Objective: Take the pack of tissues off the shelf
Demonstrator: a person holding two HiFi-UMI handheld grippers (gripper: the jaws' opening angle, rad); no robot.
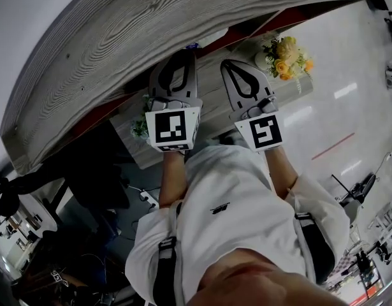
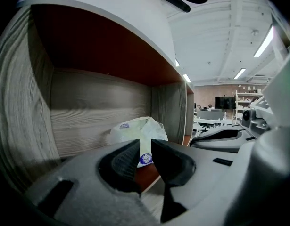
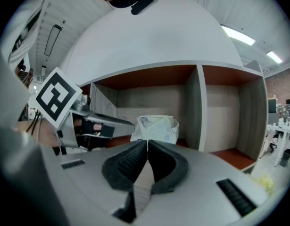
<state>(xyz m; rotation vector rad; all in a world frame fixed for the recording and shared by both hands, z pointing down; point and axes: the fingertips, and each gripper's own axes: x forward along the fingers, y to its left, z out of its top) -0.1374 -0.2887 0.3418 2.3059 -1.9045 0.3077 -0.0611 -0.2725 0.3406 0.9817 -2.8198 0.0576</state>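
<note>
Left gripper (image 2: 145, 144): its jaws stand a narrow slit apart with nothing clamped between them. It is held at the open front of the shelf (image 2: 88, 107), and its tips are over the front lip of the shelf's red-brown floor.
Right gripper (image 3: 147, 144): its jaws are closed tip to tip and empty. It is held outside the shelf's front, further back than the left gripper, facing the same compartment.
Spacing of grippers: they are side by side before the shelf, close together but apart.
Pack of tissues (image 2: 135, 128): a pale, crinkled plastic pack standing on the shelf floor. It is inside the shelf's left compartment, near the back wall and toward the right-hand divider (image 3: 194, 112). Neither gripper touches it.
Open room: inside the shelf, the floor between the front lip and the pack is bare. There is wide free space from the pack to the shelf's left wall and up to the compartment's ceiling.
Edges: the divider stands just beside the pack, so the tight side of the shelf is the pack's right.
Right compartment (image 3: 227, 121): it lies beyond the divider.
Flowers (image 1: 286, 56): they are outside the shelf, near its edge on the right gripper's side.
</note>
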